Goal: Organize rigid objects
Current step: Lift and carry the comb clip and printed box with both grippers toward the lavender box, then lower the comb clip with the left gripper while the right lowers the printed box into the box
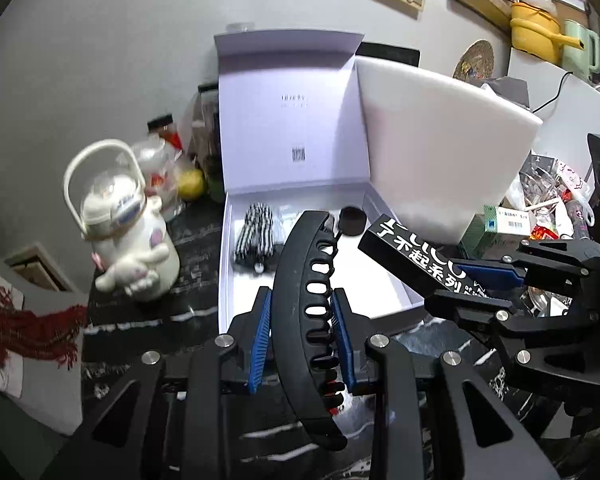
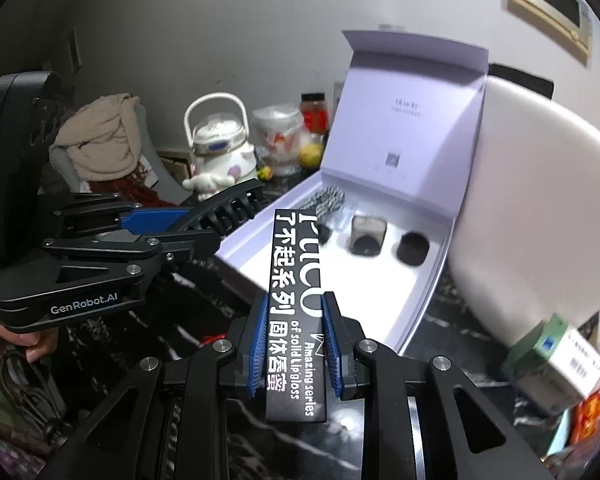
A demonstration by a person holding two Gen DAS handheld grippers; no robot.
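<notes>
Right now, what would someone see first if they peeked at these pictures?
First, the two grippers up front: the left gripper pinches a curved black hair clip, and the right gripper pinches a slim black lipgloss box with white lettering. Just behind them an open white gift box stands lid-up, and a white bunny-shaped kettle sits to its left.

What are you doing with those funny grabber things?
A person is tidying small things into the open white gift box on the dark marble counter. The left tongs grip a curved black plastic hair clip. The right tongs grip a slim black lip gloss carton with white lettering. Both are held just before the box.
</notes>
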